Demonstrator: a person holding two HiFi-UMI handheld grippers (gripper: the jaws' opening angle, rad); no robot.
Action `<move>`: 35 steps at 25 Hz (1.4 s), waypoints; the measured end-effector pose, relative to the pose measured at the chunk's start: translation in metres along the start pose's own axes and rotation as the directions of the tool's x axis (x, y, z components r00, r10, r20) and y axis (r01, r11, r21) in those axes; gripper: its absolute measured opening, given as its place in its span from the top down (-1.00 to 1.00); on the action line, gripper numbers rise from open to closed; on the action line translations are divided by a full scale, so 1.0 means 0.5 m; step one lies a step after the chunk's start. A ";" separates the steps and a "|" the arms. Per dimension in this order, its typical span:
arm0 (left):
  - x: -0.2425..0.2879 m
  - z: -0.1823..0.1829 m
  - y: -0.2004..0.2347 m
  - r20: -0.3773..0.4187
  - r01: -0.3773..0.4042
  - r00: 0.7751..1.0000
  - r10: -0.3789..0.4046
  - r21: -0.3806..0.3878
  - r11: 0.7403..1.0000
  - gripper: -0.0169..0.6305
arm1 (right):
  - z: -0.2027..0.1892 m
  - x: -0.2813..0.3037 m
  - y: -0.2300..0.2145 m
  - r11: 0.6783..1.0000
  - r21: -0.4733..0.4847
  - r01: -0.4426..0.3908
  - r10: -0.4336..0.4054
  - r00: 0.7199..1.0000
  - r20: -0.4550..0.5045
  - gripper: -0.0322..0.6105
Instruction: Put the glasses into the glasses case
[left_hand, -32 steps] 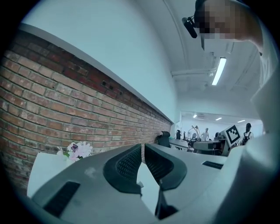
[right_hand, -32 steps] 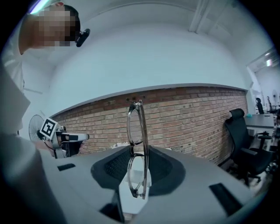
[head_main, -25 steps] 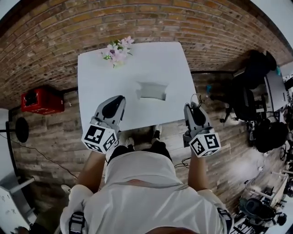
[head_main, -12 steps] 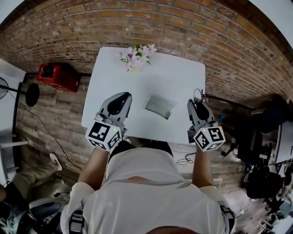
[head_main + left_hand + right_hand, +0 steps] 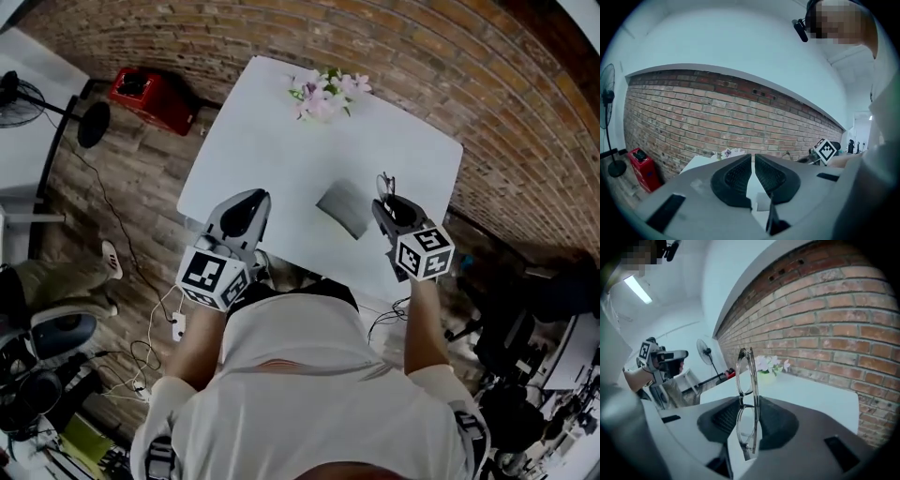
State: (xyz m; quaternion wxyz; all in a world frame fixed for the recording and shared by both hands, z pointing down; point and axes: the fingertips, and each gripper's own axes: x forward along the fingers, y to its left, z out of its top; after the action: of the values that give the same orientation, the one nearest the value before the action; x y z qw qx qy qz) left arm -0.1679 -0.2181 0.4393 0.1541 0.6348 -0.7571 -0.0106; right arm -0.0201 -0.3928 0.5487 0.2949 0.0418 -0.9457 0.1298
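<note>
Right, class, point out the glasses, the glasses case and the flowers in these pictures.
glasses [image 5: 746,373]: right gripper view, on the upper lens.
glasses case [image 5: 344,208]: head view, on its grey top.
flowers [image 5: 323,92]: head view, on the pink blossoms.

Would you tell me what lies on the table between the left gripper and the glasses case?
Nothing: the head view shows only bare white tabletop between the left gripper and the grey glasses case.
</note>
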 end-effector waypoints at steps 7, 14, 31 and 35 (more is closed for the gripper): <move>-0.050 -0.039 0.014 -0.008 -0.057 0.998 0.057 -0.040 0.998 0.85 | -0.158 0.122 0.068 0.973 -0.026 -0.230 0.206 0.913 -0.353 0.40; -0.085 -0.063 0.022 -0.019 -0.090 0.996 0.089 -0.071 0.993 0.85 | -0.269 0.199 0.068 0.946 -0.005 -0.326 0.259 0.760 -0.596 0.40; -0.105 -0.073 0.062 -0.030 -0.118 0.993 0.115 -0.106 0.987 0.85 | -0.348 0.233 0.062 0.939 0.067 -0.336 0.266 0.592 -0.761 0.29; -0.094 -0.067 0.066 -0.028 -0.099 0.995 0.097 -0.103 0.990 0.85 | -0.311 0.239 0.040 0.963 -0.035 -0.267 0.168 0.696 -0.698 0.00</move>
State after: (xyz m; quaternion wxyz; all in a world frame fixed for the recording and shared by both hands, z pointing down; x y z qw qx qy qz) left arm -0.1845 -0.1604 0.4680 0.1962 0.5881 -0.7839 -0.0350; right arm -0.0365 -0.3316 0.7353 0.6098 -0.1415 -0.7725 0.1065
